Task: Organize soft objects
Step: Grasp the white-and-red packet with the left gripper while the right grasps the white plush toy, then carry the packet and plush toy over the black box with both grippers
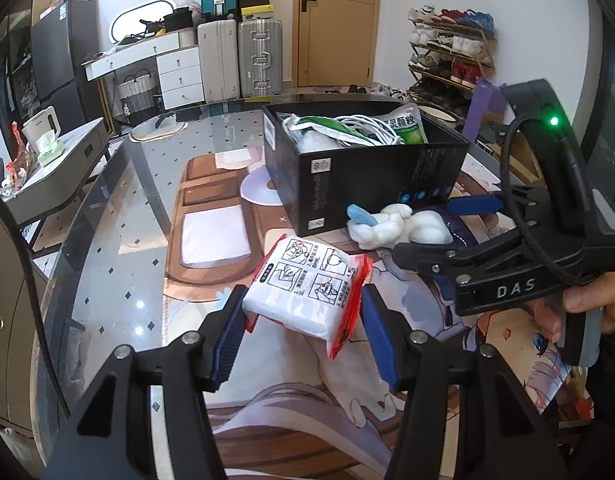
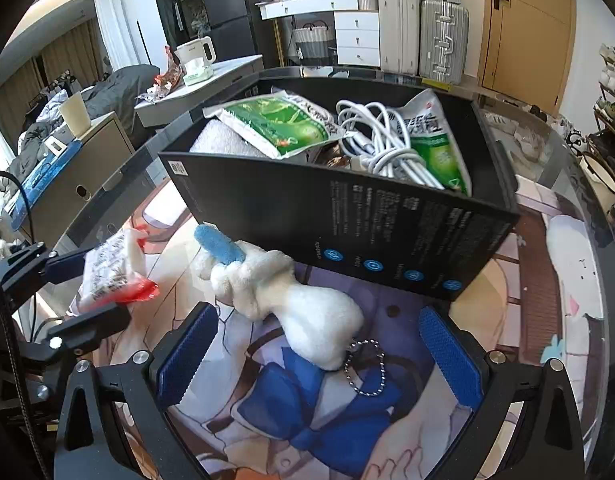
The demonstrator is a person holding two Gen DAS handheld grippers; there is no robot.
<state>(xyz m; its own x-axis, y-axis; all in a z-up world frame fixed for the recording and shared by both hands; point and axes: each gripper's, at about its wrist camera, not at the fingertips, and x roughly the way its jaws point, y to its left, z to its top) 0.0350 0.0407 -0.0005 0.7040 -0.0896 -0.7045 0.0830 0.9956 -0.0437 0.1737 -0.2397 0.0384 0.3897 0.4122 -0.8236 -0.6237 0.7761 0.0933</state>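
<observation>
The left tool [image 1: 303, 334] clamps a white tissue pack [image 1: 307, 286] printed with instruction pictograms, while the right tool [image 2: 315, 356], marked "DAS", stands apart over the plush toy [image 2: 291, 304].

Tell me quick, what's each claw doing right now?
Left claw: shut on the tissue pack.
Right claw: open, the plush toy lying between its pads, not gripped.

tissue pack [image 1: 307, 284]: glossy plastic | plush toy [image 2: 291, 304]: fuzzy cloth | box [image 2: 347, 216]: matt cardboard
</observation>
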